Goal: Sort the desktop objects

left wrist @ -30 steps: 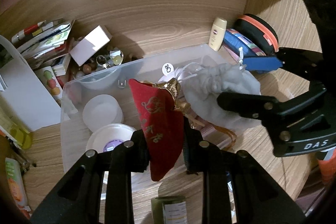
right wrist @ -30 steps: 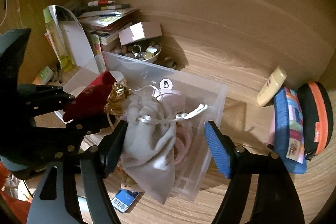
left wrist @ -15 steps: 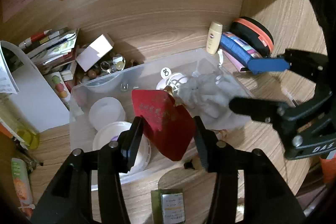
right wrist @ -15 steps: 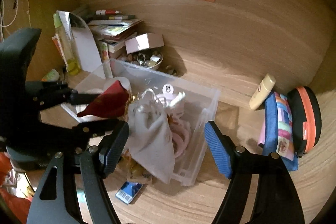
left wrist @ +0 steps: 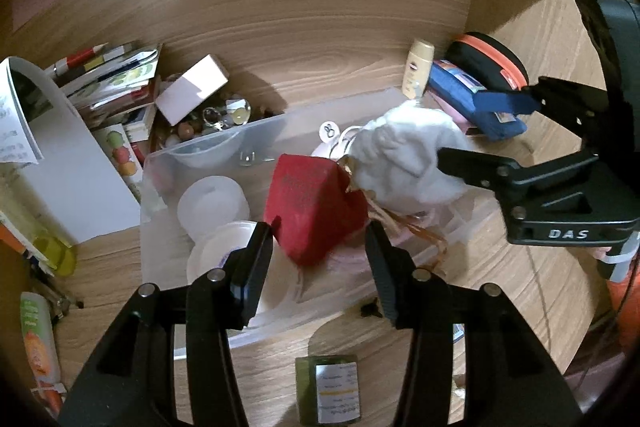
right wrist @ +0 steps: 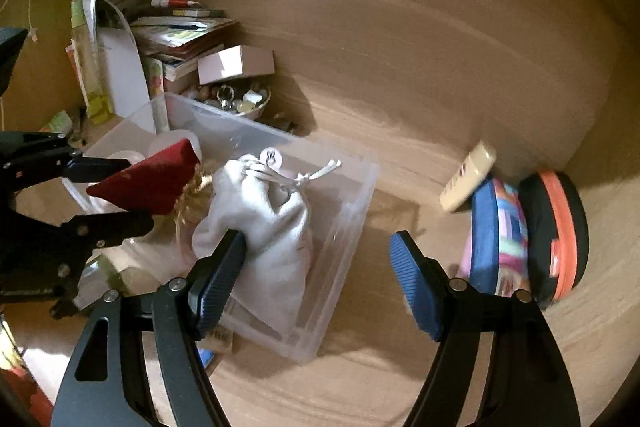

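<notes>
The wooden desk [left wrist: 328,39] carries all items. Its largest occupant is the clear plastic bin [left wrist: 212,163], at the centre of the left wrist view. At 9 o'clock from the bin stands a stack of books [left wrist: 116,83], with a white box [left wrist: 192,89] and a dish of beads [left wrist: 216,119] at the bin's 11 o'clock corner. At 2 o'clock from the bin lie a black and orange case [left wrist: 492,57], a blue pencil case [left wrist: 464,95] and a cream tube [left wrist: 418,67], touching one another.

Inside the bin, the grey drawstring pouch [right wrist: 272,223] fills the 3 o'clock half. The red pouch [left wrist: 316,203] lies just beside it toward 9 o'clock, its gold-tied neck touching the grey pouch. Round white containers [left wrist: 212,199] sit in the 8 o'clock part.

The left gripper [left wrist: 320,259] is spread. The red pouch's lower end sits between its jaws; the pads do not press on it. The right gripper [right wrist: 316,279] is spread wide. Its left pad overlaps the grey pouch in the right wrist view; whether it touches cannot be told. Its right pad hangs over bare desk outside the bin.

A green bottle [left wrist: 328,391] lies at 6 o'clock from the bin.
</notes>
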`<act>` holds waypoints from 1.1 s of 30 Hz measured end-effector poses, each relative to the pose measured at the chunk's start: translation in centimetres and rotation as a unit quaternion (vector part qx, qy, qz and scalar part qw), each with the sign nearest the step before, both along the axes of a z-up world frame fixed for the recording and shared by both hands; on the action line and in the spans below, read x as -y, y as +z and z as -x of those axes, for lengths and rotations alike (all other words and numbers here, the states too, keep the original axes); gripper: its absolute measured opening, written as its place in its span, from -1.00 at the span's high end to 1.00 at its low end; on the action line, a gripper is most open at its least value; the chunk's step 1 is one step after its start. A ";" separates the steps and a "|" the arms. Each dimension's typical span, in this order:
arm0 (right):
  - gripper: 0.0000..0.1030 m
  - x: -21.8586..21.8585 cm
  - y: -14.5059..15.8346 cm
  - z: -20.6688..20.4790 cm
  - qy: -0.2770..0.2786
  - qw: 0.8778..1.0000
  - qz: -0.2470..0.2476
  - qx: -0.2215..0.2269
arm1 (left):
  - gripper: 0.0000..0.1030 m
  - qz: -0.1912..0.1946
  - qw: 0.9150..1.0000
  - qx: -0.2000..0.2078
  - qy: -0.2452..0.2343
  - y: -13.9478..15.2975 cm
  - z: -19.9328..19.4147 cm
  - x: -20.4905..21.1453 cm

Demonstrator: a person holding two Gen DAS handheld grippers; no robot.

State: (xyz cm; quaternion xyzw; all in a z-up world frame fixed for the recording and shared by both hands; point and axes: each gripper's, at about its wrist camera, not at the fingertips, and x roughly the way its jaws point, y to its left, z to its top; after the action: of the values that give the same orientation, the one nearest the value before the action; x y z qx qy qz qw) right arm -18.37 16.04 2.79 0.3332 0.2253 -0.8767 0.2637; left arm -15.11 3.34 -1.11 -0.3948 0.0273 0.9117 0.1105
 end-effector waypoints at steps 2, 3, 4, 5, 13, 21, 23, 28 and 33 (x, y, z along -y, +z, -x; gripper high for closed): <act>-0.39 0.7 -0.1 0.3 0.003 1.000 -0.006 -0.010 | 0.08 -0.001 1.000 0.000 0.003 0.0 0.1 0.4; -0.39 1.1 -0.2 0.4 0.004 1.000 -0.008 -0.014 | 0.08 -0.002 1.000 0.001 0.005 0.0 0.2 0.5; -0.39 1.5 -0.2 0.6 0.006 1.000 -0.008 -0.015 | 0.08 -0.002 1.000 0.001 0.007 0.0 0.3 0.6; -0.39 2.0 -0.3 0.8 0.008 1.000 -0.007 -0.015 | 0.08 -0.003 1.000 0.000 0.008 0.0 0.4 0.7; -0.39 4.6 -0.6 0.4 0.033 0.999 -0.001 0.014 | 0.08 -0.010 1.000 -0.005 0.012 0.5 -0.1 1.6; -0.39 2.3 2.5 -2.7 0.034 0.998 0.043 0.007 | -0.07 -0.011 0.999 -0.033 0.007 2.3 -2.8 2.1; -0.39 1.4 3.1 -3.8 0.032 0.998 0.050 0.003 | -0.09 -0.009 0.999 -0.038 0.005 2.5 -3.7 2.2; -0.40 -0.3 3.3 -6.1 0.028 0.998 0.064 0.004 | -0.17 -0.003 0.999 -0.039 0.006 2.0 -5.8 2.4; -0.40 -1.7 1.9 -8.4 0.020 0.997 0.066 0.013 | -0.19 -0.002 1.000 -0.023 0.007 0.6 -7.3 2.5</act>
State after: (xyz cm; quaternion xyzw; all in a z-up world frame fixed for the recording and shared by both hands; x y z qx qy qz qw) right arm -10.01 17.76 4.70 0.3220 0.1699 -0.8797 0.3061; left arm -7.84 0.85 -0.55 -0.3736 0.0249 0.9213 0.1046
